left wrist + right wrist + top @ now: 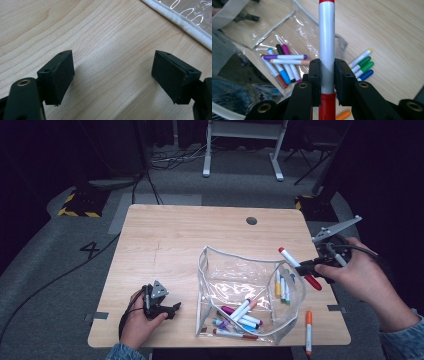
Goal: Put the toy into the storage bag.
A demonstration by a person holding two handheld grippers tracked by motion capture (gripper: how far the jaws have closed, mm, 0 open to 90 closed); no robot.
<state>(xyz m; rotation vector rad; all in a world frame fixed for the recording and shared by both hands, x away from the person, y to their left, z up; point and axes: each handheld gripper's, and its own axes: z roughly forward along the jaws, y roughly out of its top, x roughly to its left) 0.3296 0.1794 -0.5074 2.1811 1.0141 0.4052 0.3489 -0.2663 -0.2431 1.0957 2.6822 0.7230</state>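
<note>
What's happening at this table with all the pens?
A person is working at a wooden table with a gripper in each hand. The right gripper is shut on a red-capped marker, held up above the right edge of a clear plastic pouch. Several markers already lie in the pouch, and an orange marker lies on the table beside it. The left gripper rests open and empty near the pouch's left side.

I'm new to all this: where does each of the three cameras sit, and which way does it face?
High view: above the table, facing forward and down; both hands show.
Left gripper view: on the left gripper, facing bare wood between open jaws.
Right gripper view: on the right gripper, along its clamped red marker.
Shared: clear pouch.
</note>
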